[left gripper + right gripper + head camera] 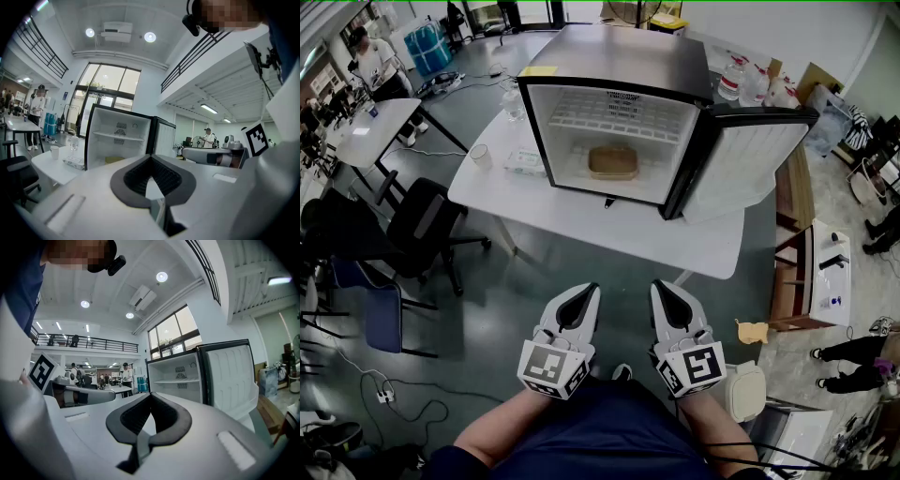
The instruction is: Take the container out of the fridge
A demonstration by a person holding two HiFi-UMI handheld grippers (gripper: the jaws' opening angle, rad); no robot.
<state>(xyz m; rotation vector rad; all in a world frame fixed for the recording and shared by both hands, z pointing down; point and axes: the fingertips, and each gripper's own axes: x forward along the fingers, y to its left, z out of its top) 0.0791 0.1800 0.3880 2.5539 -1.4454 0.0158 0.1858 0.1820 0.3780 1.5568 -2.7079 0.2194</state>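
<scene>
The reach is not yet begun: the container [612, 161] sits far inside the open fridge [619, 56], while the left gripper [584, 292] and right gripper [664, 289] hang near, jaws together and empty, needing to advance and open.

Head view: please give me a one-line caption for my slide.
Open fridge on a white table, brown container inside; left gripper and right gripper, both shut and empty, held short of it.

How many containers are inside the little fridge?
1. The brown container sits on the fridge floor, under the wire shelf, which looks bare. The open door has a lower pocket that could hide something small.
</scene>
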